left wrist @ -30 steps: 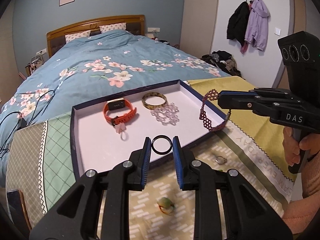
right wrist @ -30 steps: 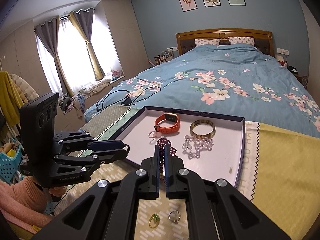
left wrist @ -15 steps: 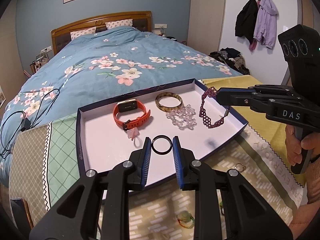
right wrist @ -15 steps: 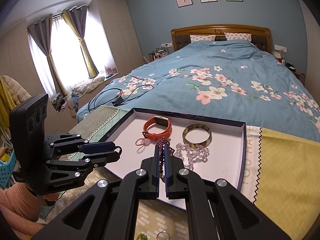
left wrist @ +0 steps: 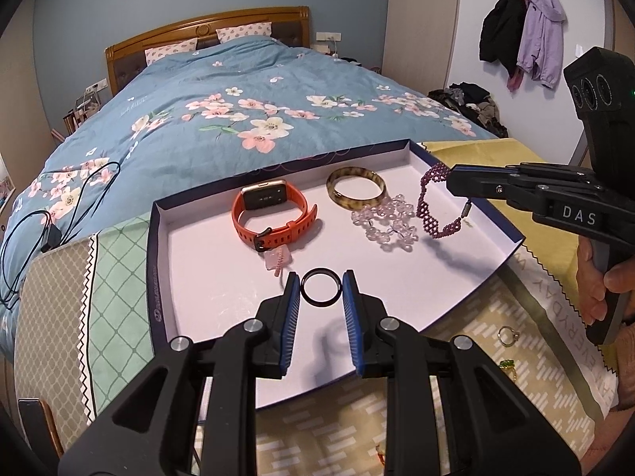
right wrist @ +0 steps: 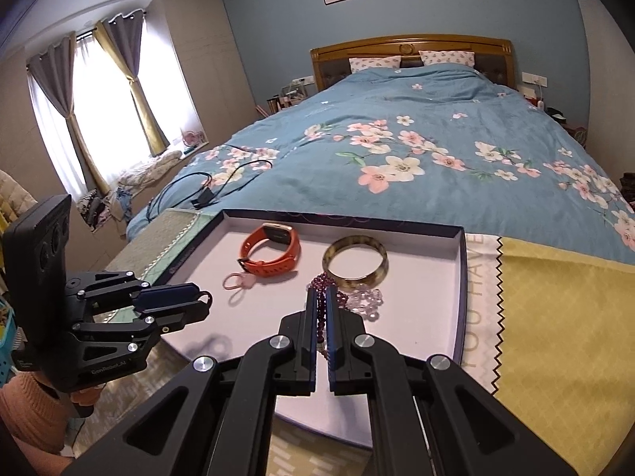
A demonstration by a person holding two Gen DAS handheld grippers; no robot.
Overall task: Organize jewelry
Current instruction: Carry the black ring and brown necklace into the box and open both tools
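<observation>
Your left hand-held gripper (left wrist: 320,297) is clamped across a thin black ring (left wrist: 320,286), held over the near middle of the shallow tray (left wrist: 158,261). It is stiff, light and slick, so pinch it across its width and expect it to roll once freed. Your right hand-held gripper (right wrist: 321,309) is closed on a purple beaded bracelet (left wrist: 434,208), which hangs limp over the tray's right side, just beside the clear bead bracelet (left wrist: 387,224). It is soft, so lay it down rather than drop it.

"DAS" in white on the right gripper (left wrist: 452,180) at three o'clock; "YOU HAVE" on the cloth's white border (right wrist: 478,297).
</observation>
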